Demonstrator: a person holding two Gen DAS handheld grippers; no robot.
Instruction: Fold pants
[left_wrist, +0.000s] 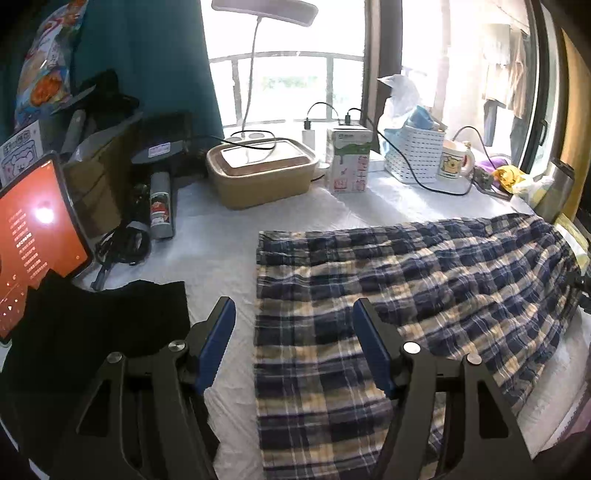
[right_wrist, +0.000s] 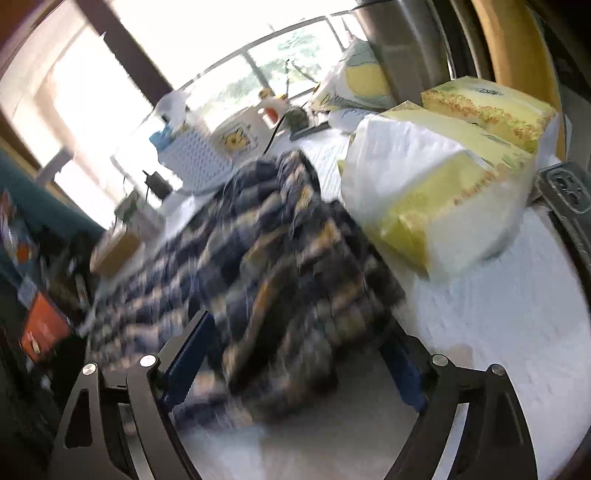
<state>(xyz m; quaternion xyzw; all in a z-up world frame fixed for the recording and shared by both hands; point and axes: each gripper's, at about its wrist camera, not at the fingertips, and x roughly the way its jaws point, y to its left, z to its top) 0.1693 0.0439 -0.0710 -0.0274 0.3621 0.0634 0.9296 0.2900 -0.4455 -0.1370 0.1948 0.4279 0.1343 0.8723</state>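
Both the left gripper (left_wrist: 293, 325) and right gripper (right_wrist: 295, 350) gape wide, empty, over plaid pants (left_wrist: 406, 295) spread on the white table (left_wrist: 221, 251).

Lots of stuff sits at the back of my white table (left_wrist: 229, 254).
I see a tan box (left_wrist: 260, 173), a milk carton (left_wrist: 349, 160), a white basket (left_wrist: 413, 157) and a mug (left_wrist: 454, 160) by the window. A red tablet (left_wrist: 33, 243) leans on the left. Yellow tissue packs (right_wrist: 443, 181) sit on the right.
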